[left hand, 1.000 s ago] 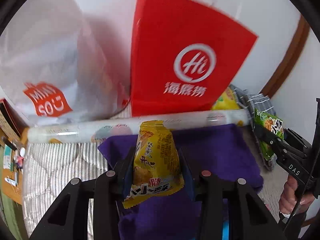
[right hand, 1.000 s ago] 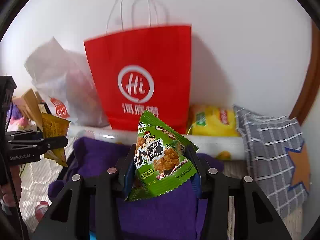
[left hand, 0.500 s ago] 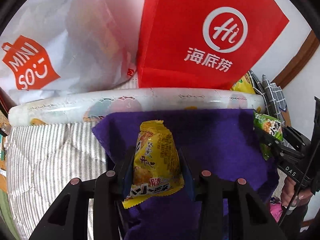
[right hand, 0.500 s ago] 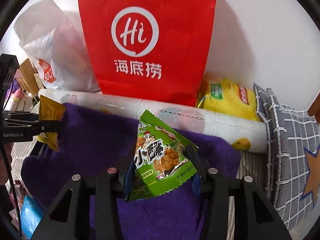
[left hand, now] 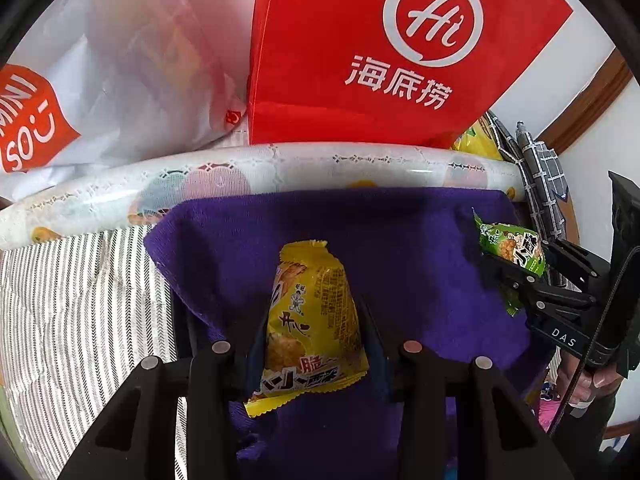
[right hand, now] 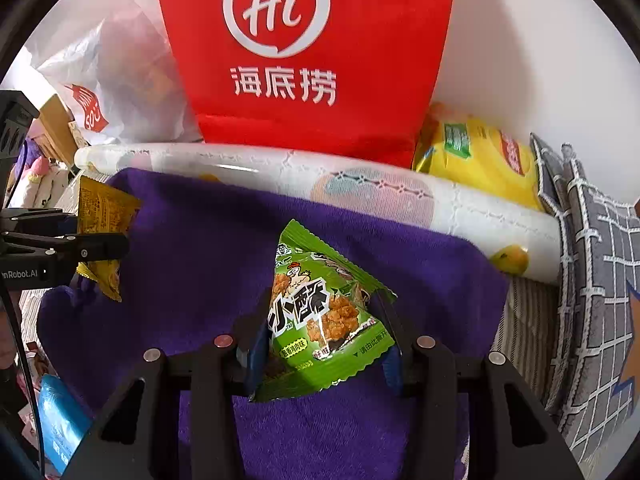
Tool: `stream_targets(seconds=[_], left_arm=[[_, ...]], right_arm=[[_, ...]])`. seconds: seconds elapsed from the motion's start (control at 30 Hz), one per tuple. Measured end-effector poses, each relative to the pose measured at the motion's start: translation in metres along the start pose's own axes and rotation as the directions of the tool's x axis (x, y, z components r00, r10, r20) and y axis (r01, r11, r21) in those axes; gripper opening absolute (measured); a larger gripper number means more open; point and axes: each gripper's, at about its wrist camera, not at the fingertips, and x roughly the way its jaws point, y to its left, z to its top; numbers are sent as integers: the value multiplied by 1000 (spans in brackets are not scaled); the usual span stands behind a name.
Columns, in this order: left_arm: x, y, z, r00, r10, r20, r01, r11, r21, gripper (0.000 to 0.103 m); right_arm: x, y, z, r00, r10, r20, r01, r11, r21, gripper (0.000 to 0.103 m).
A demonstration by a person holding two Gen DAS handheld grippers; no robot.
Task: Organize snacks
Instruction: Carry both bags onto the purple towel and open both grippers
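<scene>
— Moved closer and lower toward the purple towel (left hand: 400, 248) than a second back?
— Yes, both. Left gripper (left hand: 310, 320) clamped on yellow snack packet (left hand: 312, 320), long axis pointing 12 o'clock.
— Right gripper (right hand: 326, 320)?
— Pinched shut on green snack packet (right hand: 320, 312), tip leaning toward 11 o'clock.
— Beyond the jaws?
— Towel beneath, patterned roll (right hand: 360, 188) at 12, red bag (right hand: 304, 60) behind it.
— Nearer the bag?
— Probably neither; roughly level, well apart.

Purple towel (right hand: 200, 248), red paper bag (left hand: 360, 60), patterned roll (left hand: 280, 164), checked cushion (right hand: 592, 272)
</scene>
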Motion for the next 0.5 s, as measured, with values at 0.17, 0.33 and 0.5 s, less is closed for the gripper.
stream_targets(seconds=[0.17, 0.33, 0.5], left_arm=[[4, -1, 0, 1000, -1, -17, 1, 1000, 3, 40], [3, -6, 1, 1000, -8, -22, 9, 1000, 16, 51], [-11, -10, 3, 1000, -26, 16, 25, 999, 22, 68]], right_arm=[[2, 1, -1, 1000, 5, -13, -5, 1000, 1, 50], [-13, 4, 0, 999, -21, 29, 22, 999, -25, 72], [-41, 7, 3, 994, -47, 95, 49, 999, -15, 80]])
